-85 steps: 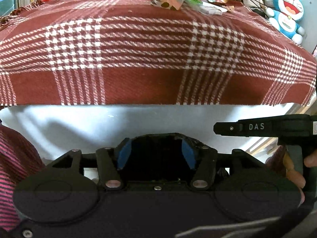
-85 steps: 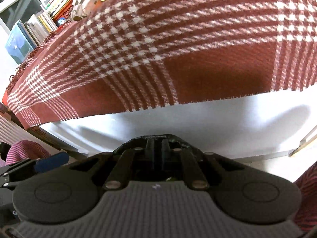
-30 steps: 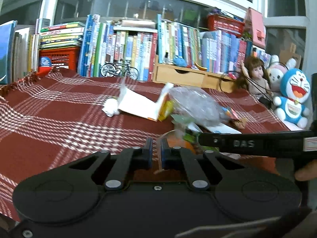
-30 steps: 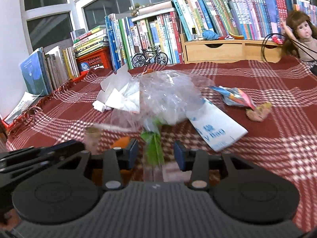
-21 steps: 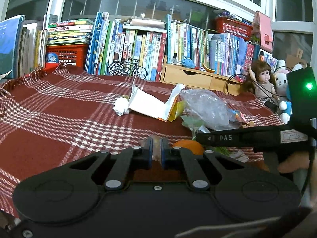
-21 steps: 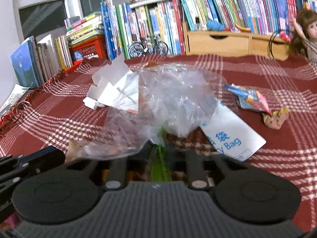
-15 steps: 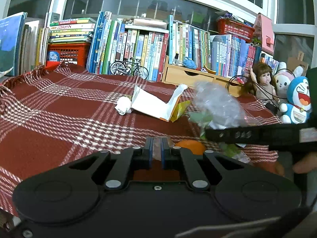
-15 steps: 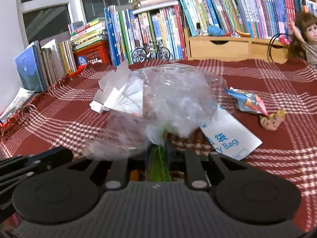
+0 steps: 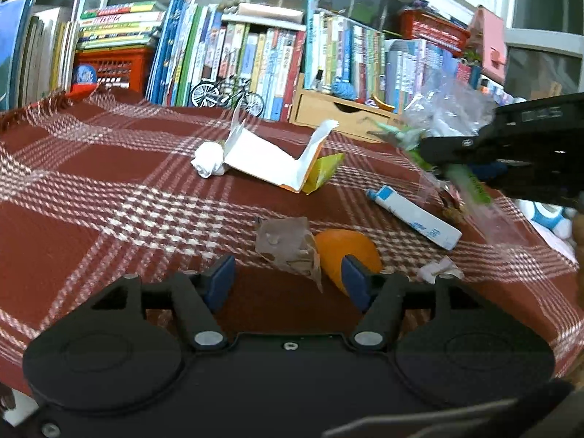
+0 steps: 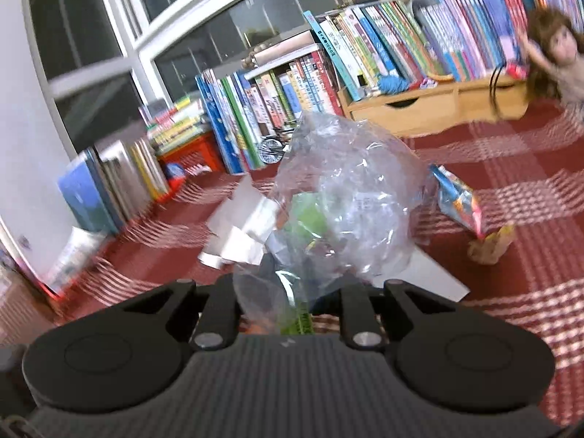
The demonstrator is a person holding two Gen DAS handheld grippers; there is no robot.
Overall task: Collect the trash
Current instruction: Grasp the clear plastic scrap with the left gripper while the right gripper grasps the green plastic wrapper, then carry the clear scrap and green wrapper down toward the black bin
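Near the front edge of the red plaid-covered table (image 9: 109, 197), the crumpled clear plastic bag (image 10: 350, 211) has been lifted clear, pinched in the narrowly closed right gripper (image 10: 292, 310), while the left gripper (image 9: 288, 277), previously shut, is opening empty around the crumpled brown wrapper (image 9: 288, 244), so collection is under way.

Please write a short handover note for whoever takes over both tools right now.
Right tool: shut on the crumpled clear plastic bag, lifted off the red plaid cloth.
Left tool: jaws opening, nothing gripped; the brown scrap wrapper and orange peel lie just ahead.
Left to collect: white folded carton, white paper ball, white-and-blue tube.
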